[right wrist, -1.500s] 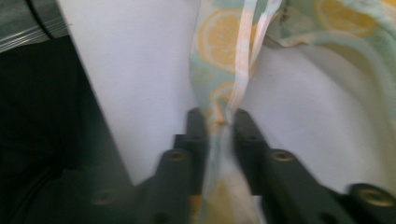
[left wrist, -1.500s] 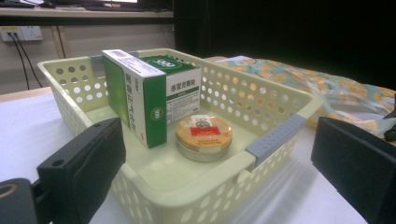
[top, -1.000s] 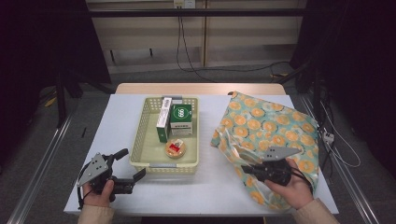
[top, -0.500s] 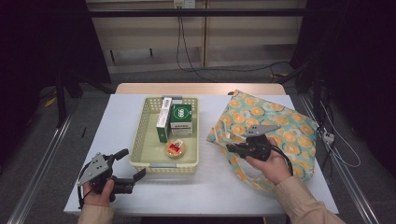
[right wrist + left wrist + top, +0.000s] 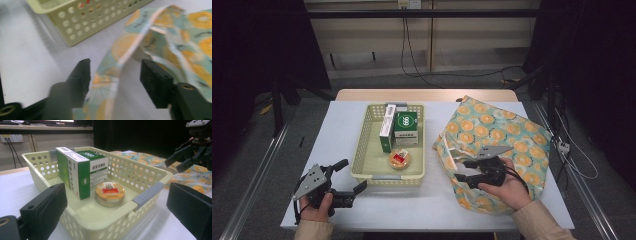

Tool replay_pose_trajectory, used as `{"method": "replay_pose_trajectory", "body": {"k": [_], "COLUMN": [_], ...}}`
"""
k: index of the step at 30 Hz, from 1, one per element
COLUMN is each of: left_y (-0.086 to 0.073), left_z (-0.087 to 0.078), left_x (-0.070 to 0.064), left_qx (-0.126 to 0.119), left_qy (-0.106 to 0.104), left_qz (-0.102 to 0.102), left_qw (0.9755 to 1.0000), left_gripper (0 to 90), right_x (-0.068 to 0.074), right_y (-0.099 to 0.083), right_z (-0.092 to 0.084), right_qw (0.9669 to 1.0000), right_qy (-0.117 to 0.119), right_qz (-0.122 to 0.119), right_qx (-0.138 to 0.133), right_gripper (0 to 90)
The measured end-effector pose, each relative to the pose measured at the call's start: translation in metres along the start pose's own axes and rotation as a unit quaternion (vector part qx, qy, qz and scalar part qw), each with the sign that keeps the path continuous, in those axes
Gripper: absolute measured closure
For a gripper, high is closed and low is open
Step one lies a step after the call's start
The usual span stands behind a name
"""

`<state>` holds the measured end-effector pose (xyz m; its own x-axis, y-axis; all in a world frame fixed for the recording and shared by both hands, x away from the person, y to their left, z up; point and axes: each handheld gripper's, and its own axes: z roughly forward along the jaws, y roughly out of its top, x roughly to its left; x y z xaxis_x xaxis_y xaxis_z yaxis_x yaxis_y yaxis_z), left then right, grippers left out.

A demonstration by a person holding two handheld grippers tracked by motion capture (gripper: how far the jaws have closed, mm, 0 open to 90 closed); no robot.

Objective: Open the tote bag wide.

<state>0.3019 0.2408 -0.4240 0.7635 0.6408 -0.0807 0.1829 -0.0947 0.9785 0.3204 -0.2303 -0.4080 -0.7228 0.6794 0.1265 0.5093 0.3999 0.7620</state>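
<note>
Nearest the person, the left tool (image 5: 346,182) sits low over the white bench (image 5: 432,205), front-left, jaws spread w/ nothing between them, just short of the basket's near wall. The right tool (image 5: 464,170) is on the other side, over the near-left edge of the fabric bag (image 5: 507,135). Its jaws have just been opening & now stand apart; a folded edge of the bag (image 5: 130,50) runs up between them, pads not pressing on it.

The bag, teal w/ orange citrus print, lies crumpled on the right half of the bench, beside the basket but apart from it.

Mid-bench: a pale yellow perforated basket (image 5: 362,150) w/ grey handle grips. Inside, a round tin (image 5: 400,159) w/ a red label lies toward the near end. Behind it, two green-&-white boxes (image 5: 405,128) stand side by side, touching.

Farther back: a wooden bench edge, then cables hanging by a wall.
</note>
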Motion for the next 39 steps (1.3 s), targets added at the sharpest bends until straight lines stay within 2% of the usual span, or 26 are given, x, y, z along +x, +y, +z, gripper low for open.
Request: {"method": "replay_pose_trajectory", "body": {"k": [3,4,7,11,12,14,15,16,19,21,23,24,25,26,29,31,35,39], "left_y": [-0.001,-0.001,-0.001,-0.001,-0.001,-0.001,-0.002,-0.002,-0.002,-0.002,-0.002,-0.002,-0.002,-0.002,-0.002,-0.003,-0.004,-0.003], "left_z": [0.0,0.0,0.001,0.001,0.001,0.001,0.001,0.001,0.002,0.002,0.003,0.003,0.003,0.003,0.003,0.004,0.004,0.004], "left_x": [0.0,0.0,0.0,0.001,0.001,0.001,0.001,0.001,0.001,0.0,0.0,0.0,0.0,0.0,0.0,0.001,0.001,0.001], "left_qx": [0.001,0.001,0.001,0.004,0.004,0.004,0.004,0.004,0.005,0.006,0.007,0.009,0.008,0.008,0.007,0.009,0.011,0.014], "left_qy": [0.001,0.001,0.001,-0.001,-0.001,-0.002,-0.002,-0.001,-0.002,-0.001,-0.004,-0.003,-0.004,-0.004,-0.004,-0.004,-0.006,-0.007], "left_qz": [-0.001,-0.001,-0.002,0.001,0.0,0.0,0.0,-0.001,-0.001,-0.003,0.0,0.0,0.0,0.0,0.001,0.003,0.0,0.001], "left_qw": [1.0,1.0,1.0,1.0,1.0,1.0,1.0,1.0,1.0,1.0,1.0,1.0,1.0,1.0,1.0,0.9999,0.9999,0.9999], "left_gripper": [2.7,2.7,2.7,2.7,2.7,2.7,2.7,2.7,2.7,2.7,2.7,2.7,2.7,2.7,2.7,2.7,2.7,2.8], "right_x": [-0.016,-0.022,-0.038,-0.058,-0.061,-0.062,-0.061,-0.059,-0.05,-0.046,-0.047,-0.048,-0.05,-0.053,-0.069,-0.08,-0.095,-0.105], "right_y": [-0.005,-0.008,-0.02,-0.038,-0.042,-0.047,-0.048,-0.048,-0.045,-0.044,-0.045,-0.044,-0.044,-0.043,-0.044,-0.043,-0.033,-0.022], "right_z": [-0.014,-0.017,-0.019,-0.012,-0.009,-0.005,-0.003,0.0,0.005,0.007,0.009,0.009,0.01,0.01,0.013,0.016,0.019,0.018], "right_qw": [0.9994,0.9988,0.9962,0.993,0.993,0.9935,0.995,0.996,0.9972,0.9972,0.9972,0.9967,0.9952,0.9939,0.9917,0.9906,0.9857,0.9828], "right_qy": [-0.021,-0.035,-0.085,-0.106,-0.104,-0.097,-0.082,-0.069,-0.05,-0.054,-0.058,-0.068,-0.089,-0.104,-0.125,-0.128,-0.157,-0.172], "right_qz": [0.022,0.026,0.016,0.045,0.049,0.048,0.043,0.039,0.019,0.007,0.006,0.005,-0.003,-0.001,0.027,0.049,0.059,0.058], "right_qx": [-0.018,-0.021,0.003,0.026,0.029,0.036,0.036,0.041,0.052,0.052,0.046,0.043,0.04,0.035,0.011,0.001,-0.016,-0.031], "right_gripper": [34.9,35.2,35.7,42.2,47.7,68.5,77.1,79.4,85.7,89.2,90.0,90.0,90.0,90.0,90.0,90.0,90.0,90.0]}}
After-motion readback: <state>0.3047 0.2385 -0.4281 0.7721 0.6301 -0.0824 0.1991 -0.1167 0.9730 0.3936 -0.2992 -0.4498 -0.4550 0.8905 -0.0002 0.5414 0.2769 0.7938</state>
